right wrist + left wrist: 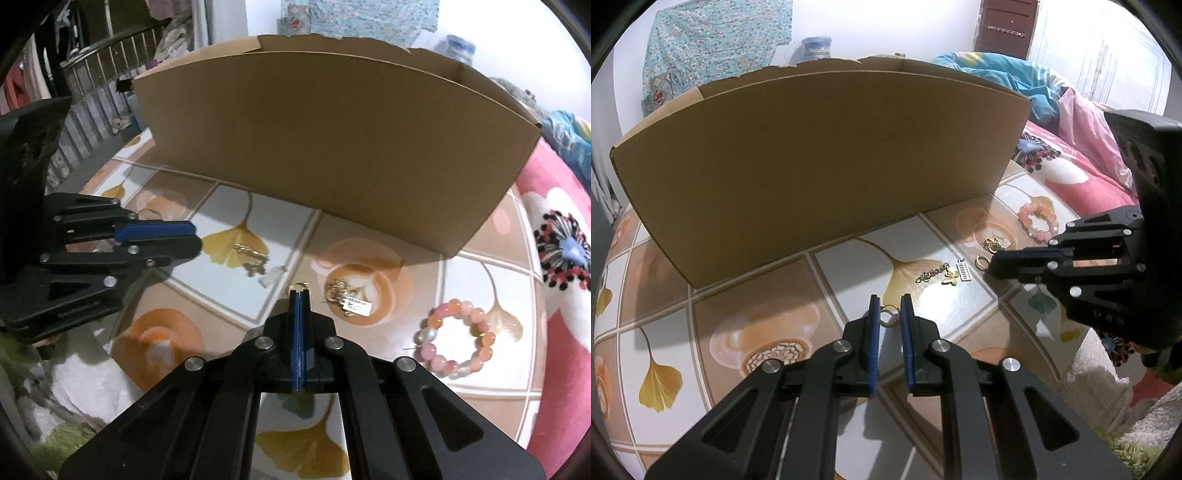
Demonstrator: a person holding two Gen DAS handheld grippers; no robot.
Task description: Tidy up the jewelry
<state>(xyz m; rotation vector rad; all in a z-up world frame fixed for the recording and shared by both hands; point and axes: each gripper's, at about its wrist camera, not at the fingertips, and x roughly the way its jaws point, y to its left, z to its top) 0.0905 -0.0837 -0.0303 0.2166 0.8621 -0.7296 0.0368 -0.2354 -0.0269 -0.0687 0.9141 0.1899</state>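
The surface [480, 376] is wearing a printed cover with ginkgo leaves and coffee cups in a grid of squares. A cardboard box [332, 136] is standing on its far part, open at the top. In front of the box, several small pieces are lying on the cover: a gold chain with a butterfly charm [938, 275], a small silver tag [963, 274], a gold ring [981, 261], a gold cluster with a label [345, 295] and a pink bead bracelet [455, 339] on the right. 1 more gold ring [888, 317] is sitting near the front.
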